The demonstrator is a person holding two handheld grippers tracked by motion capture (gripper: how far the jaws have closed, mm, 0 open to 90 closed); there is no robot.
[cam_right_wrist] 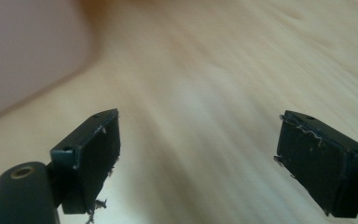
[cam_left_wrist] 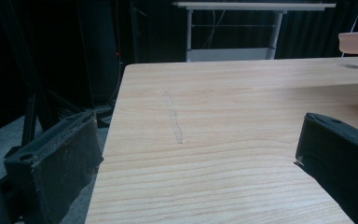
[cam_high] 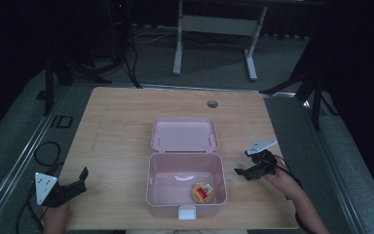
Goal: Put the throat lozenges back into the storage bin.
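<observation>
Black padded jaws spread, pink plastic box (cam_high: 185, 187), wooden table (cam_high: 117, 141)

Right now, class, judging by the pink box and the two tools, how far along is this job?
Done, by the look of it: the pink box stands open, a round yellow and red item inside. In hand: nothing; left tool and right tool are open, beside the box. Left, probably: closing the lid.
</observation>
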